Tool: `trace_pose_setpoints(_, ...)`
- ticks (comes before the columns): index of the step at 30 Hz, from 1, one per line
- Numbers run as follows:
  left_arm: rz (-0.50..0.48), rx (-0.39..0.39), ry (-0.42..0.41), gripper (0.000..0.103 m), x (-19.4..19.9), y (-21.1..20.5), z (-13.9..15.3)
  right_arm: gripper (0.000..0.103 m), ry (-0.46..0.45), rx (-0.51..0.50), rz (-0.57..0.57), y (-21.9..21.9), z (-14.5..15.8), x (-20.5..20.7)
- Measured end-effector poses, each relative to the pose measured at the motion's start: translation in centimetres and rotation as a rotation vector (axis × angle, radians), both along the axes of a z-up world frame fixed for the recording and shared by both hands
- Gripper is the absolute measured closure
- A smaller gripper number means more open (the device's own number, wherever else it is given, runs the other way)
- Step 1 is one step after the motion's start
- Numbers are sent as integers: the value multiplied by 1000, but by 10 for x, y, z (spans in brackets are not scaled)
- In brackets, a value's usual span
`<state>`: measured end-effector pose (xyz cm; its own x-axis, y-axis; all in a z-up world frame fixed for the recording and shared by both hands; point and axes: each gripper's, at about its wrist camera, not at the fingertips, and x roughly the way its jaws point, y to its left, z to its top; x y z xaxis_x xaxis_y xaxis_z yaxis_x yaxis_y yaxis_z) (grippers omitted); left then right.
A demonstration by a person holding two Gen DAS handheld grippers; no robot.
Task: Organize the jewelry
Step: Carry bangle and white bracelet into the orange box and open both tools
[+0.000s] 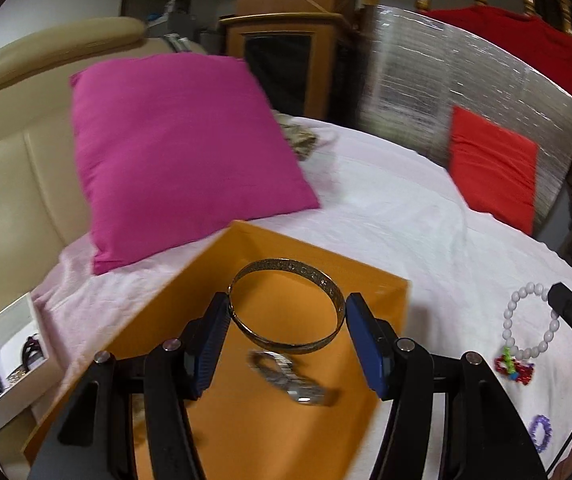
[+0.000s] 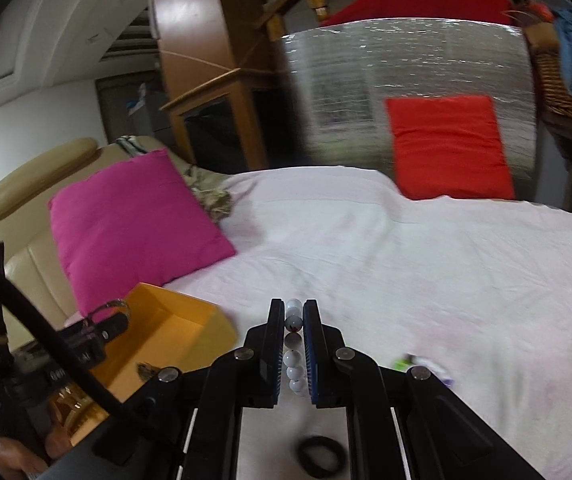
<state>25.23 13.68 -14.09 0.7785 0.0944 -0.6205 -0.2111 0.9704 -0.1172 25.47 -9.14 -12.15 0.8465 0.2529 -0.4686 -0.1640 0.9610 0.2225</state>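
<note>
While the left gripper (image 1: 286, 316) pinches a gold bangle (image 1: 286, 306) across its width between the two blue pads, the ring hangs tilted above the open orange box (image 1: 366, 280), which sits on the pale sheet (image 1: 406, 208) just in front of a magenta cushion (image 1: 182, 152). A silver watch (image 1: 290, 378) already lies on the box floor directly under the bangle. Over on the other side, the right gripper (image 2: 295, 344) is pressed together on a white bead bracelet (image 2: 294, 360), several beads showing in a line between its pads; in the left wrist view that same strand loops beside the black finger, with a red and green charm at its lower end. A small purple ring of beads (image 1: 541, 432) and a dark hair band (image 2: 321, 454) rest loose on the sheet, and a white tray (image 1: 10, 360) with dark pieces stands to the left of the box. The step in hand looks like lowering the bangle into the box. To do it well, the person would bring the bangle low over a bare patch of the floor, clear of the watch, level it, then spread the pads only when it is nearly resting, so it does not roll or knock the wall. The bead bracelet should follow with its dangling charm kept clear of the box's rim
</note>
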Motion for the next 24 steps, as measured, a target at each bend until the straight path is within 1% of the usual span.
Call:
trace_pose_setpoints(3,45,-7,16,42,-3,19,-3,92,16,7,36,26,2,11)
trace_pose_setpoints(8,135,-5,60,42,-5,47,-10,92,53,8,101,71,-2,29)
trace_pose_setpoints(12,190,-5,112,42,-4,59,-18,92,90,17,150,105,-11,44)
trace_pose_setpoints(15,218,4,128,42,-4,65,-21,92,106,14,172,125,-17,50)
trace_pose_setpoints(20,253,16,166,42,-3,71,-27,92,133,17,185,139,-30,57)
trace_pose_setpoints(24,266,15,200,42,-1,74,-34,92,182,33,185,143,-41,64)
